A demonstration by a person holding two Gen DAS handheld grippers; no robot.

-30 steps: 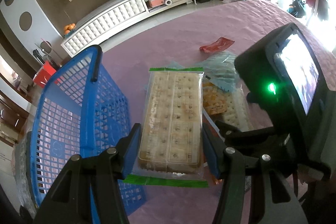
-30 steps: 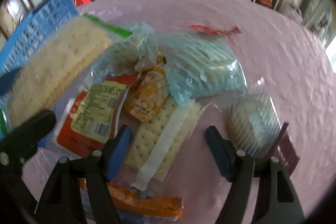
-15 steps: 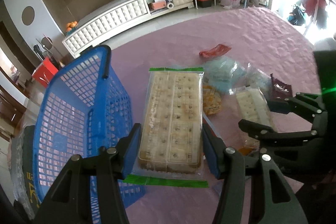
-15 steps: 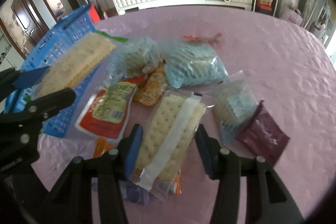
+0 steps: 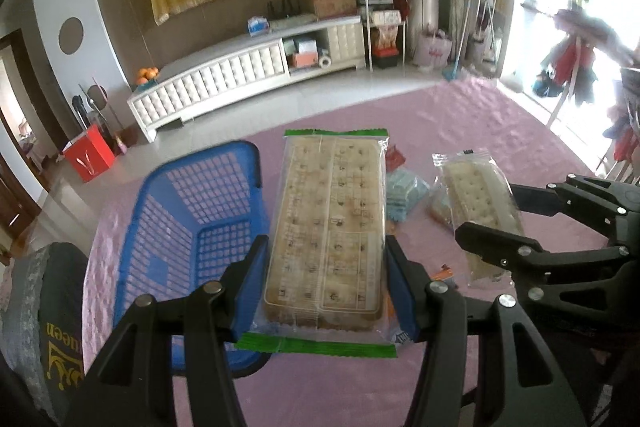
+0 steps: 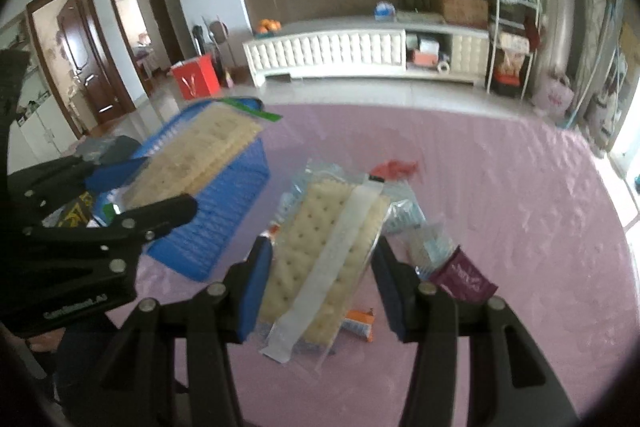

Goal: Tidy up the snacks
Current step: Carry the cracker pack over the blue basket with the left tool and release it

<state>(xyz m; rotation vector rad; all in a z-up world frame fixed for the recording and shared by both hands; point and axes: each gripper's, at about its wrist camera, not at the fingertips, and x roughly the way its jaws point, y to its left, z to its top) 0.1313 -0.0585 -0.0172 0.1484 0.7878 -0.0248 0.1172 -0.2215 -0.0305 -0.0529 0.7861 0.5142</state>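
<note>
Left gripper (image 5: 326, 287) grips cracker pack (image 5: 328, 227) raised beside basket (image 5: 192, 227); right gripper (image 6: 320, 279) clamps slim crackers (image 6: 324, 259) above snack pile.

Basket (image 5: 192, 227) left of snacks (image 5: 404, 193) (tabletop)

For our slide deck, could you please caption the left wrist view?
Left claw grips green-edged cracker pack beside blue basket.
</note>
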